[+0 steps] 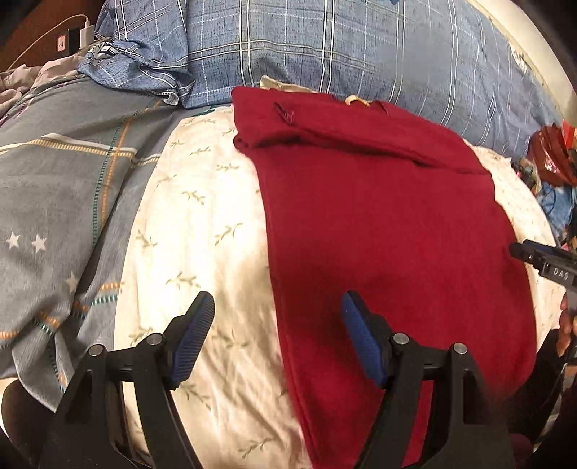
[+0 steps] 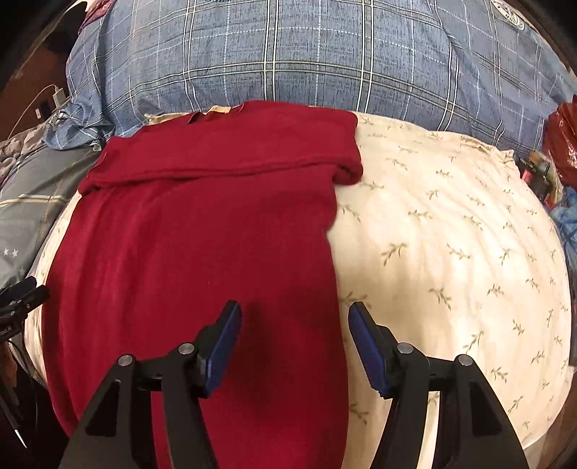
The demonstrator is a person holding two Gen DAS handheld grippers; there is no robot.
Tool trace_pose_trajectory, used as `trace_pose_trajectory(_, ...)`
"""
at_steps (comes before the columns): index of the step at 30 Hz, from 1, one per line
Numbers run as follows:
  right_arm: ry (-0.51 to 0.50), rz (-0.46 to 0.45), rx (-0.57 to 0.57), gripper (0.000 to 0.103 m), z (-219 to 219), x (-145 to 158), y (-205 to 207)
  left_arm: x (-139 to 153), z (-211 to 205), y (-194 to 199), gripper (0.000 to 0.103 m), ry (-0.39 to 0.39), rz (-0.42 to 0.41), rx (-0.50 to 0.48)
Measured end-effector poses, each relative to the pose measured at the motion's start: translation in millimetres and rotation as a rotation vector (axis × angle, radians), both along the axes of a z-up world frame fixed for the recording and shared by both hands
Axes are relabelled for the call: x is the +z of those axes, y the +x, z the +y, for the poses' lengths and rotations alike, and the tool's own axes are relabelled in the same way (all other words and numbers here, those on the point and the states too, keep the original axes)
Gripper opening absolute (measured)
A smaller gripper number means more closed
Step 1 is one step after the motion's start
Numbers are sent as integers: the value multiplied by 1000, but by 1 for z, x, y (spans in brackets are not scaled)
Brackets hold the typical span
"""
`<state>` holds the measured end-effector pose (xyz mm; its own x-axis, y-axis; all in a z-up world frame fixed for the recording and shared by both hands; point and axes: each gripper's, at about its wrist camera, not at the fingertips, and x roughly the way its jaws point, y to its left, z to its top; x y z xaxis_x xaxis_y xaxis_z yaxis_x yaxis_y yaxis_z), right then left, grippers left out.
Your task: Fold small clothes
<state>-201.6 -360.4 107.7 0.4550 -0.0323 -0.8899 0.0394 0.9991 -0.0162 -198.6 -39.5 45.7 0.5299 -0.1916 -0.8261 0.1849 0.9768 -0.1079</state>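
A dark red knit garment (image 1: 378, 216) lies flat on a cream sheet with a leaf print (image 1: 202, 223), folded into a long strip with its sleeves laid across the far end. My left gripper (image 1: 277, 306) hovers open over the garment's left edge, one finger above the sheet and the other above the red cloth, with nothing between the pads. In the right wrist view the same garment (image 2: 202, 231) fills the left half. My right gripper (image 2: 294, 317) is open astride the garment's right edge, holding nothing. The right gripper's tip (image 1: 541, 259) shows at the far right of the left wrist view.
A blue plaid pillow (image 2: 306, 54) lies just behind the garment. A grey duvet with stars and stripes (image 1: 54, 202) is bunched on the left. Red and blue bags (image 1: 551, 158) sit at the right edge. A charger and white cable (image 1: 84, 34) are at the back left.
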Motion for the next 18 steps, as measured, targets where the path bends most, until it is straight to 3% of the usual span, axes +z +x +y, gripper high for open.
trace_pose_trajectory(11, 41, 33, -7, 66, -1, -4, -8, -4, -6, -11, 73, 4, 17, -15)
trace_pose_trajectory(18, 56, 95, -25, 67, -21, -6, -20, -2, -4, -31, 73, -66, 54, -43)
